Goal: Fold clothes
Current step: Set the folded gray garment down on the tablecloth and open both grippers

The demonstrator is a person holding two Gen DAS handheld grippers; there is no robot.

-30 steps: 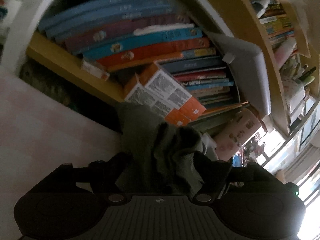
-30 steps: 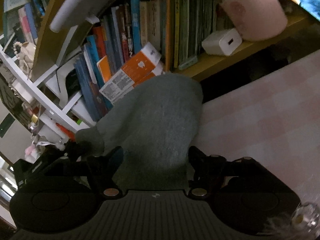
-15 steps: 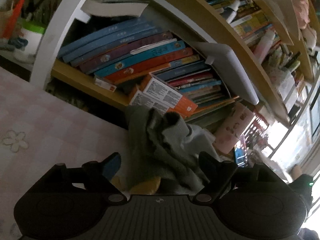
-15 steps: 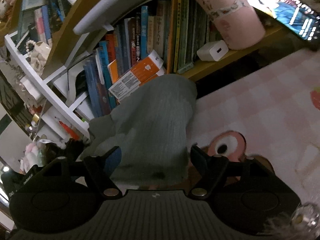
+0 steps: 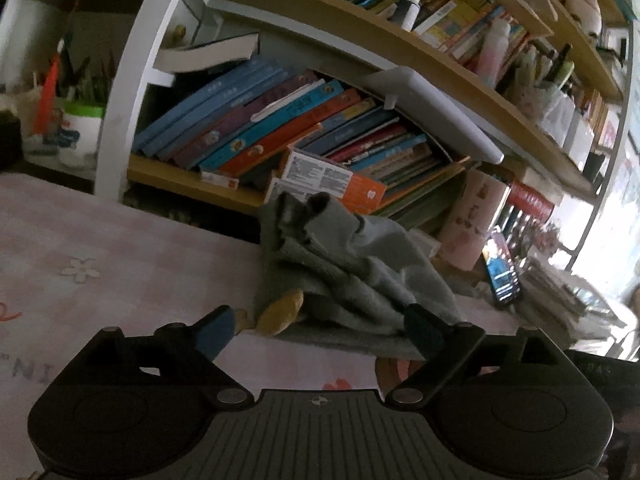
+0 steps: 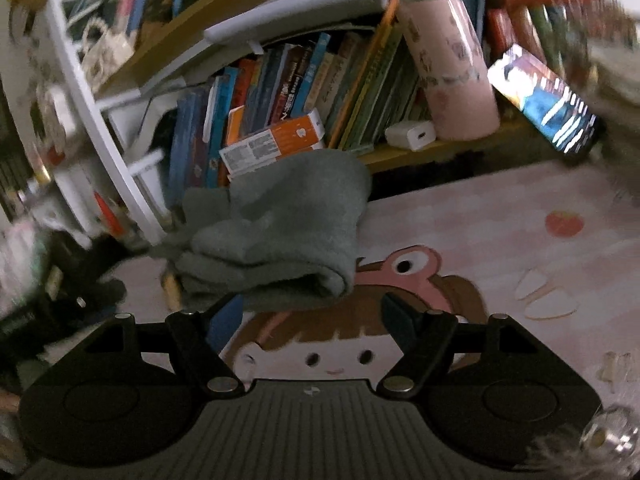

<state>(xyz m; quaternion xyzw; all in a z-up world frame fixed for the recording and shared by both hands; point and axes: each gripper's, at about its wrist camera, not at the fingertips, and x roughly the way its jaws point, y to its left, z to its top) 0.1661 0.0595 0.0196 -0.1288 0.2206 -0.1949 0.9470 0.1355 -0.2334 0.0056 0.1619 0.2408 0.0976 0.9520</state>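
A grey-green knitted garment (image 5: 344,268) lies in a folded, rumpled heap on the pink checked table cover (image 5: 120,248), close to the bookshelf. A yellow patch (image 5: 280,312) shows at its near edge. My left gripper (image 5: 318,320) is just short of it, its jaws opening, and no pad presses the cloth. In the right wrist view the garment (image 6: 280,232) shows a thick rolled fold along its near side. My right gripper (image 6: 312,306) stands open at that edge with nothing gripped. The cover there shows a printed cartoon girl (image 6: 340,344).
A bookshelf (image 5: 192,178) packed with leaning books stands right behind the garment, with an orange and white box (image 5: 332,178) touching it. A pink cylinder (image 6: 448,68), a white charger (image 6: 412,136) and a lit phone (image 6: 548,104) sit to the right. A pen cup (image 5: 80,132) stands far left.
Both grippers drew back from the garment, which was between their jaws and now rests on the table. Both views rolled towards level, and the left jaws spread wider.
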